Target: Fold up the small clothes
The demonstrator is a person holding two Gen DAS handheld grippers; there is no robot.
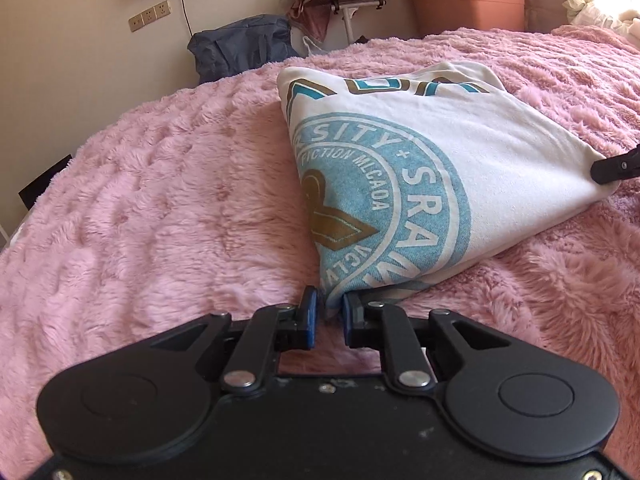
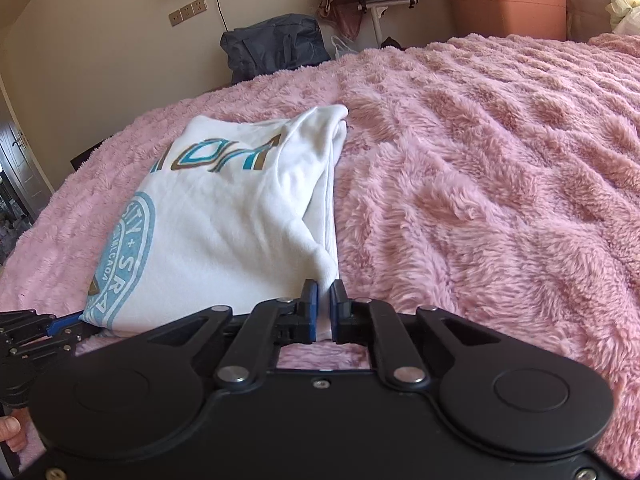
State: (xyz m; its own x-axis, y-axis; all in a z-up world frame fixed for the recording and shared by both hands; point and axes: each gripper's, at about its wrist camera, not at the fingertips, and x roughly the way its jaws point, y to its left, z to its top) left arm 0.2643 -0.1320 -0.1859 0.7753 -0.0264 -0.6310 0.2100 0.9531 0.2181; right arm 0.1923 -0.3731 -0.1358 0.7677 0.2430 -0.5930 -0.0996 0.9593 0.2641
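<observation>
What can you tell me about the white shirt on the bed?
The shirt is white soft knit, printed with a round blue seal and blue-and-gold letters. It is folded into layers and lies on the pink blanket. The left gripper pinches one near corner, the right gripper the other, both corners raised slightly.

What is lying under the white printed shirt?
Only the pink fluffy blanket shows around and beneath the white printed shirt. Both tools pinch its near corners. Anything between shirt and blanket is covered.
</observation>
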